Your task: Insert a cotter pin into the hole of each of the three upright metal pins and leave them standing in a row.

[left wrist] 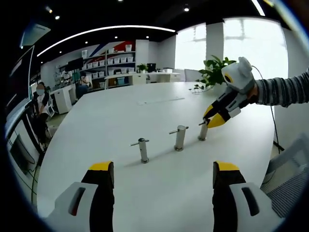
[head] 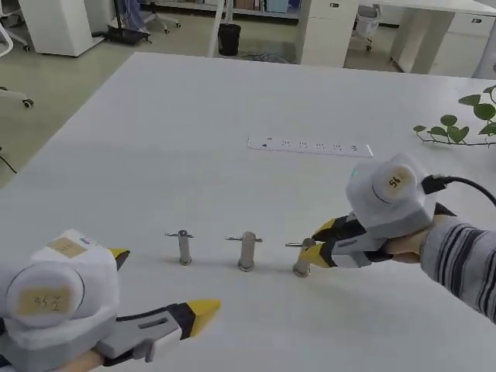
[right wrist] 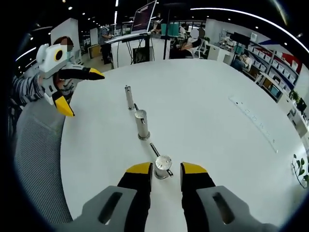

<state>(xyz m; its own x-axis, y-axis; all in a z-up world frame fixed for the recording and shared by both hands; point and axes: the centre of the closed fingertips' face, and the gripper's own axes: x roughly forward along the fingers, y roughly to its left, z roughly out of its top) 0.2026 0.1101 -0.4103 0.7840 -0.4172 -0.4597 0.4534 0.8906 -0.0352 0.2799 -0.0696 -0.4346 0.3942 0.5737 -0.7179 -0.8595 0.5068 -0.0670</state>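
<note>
Three upright metal pins stand in a row on the white table: the left pin (head: 184,248), the middle pin (head: 246,253) and the right pin (head: 303,262). A thin cotter pin (head: 178,234) lies crosswise through the head of each. My right gripper (head: 319,243) straddles the right pin (right wrist: 162,166), with its yellow-tipped jaws close on either side and small gaps showing. My left gripper (left wrist: 163,166) hangs wide open and empty, nearer than the row and left of it, and it also appears at the bottom left of the head view (head: 163,282).
A white power strip (head: 310,146) lies farther back on the table. A green plant (head: 465,124) trails in at the right edge. The table's far edge (head: 232,60) borders a floor with chairs and cabinets. People sit at desks in the background.
</note>
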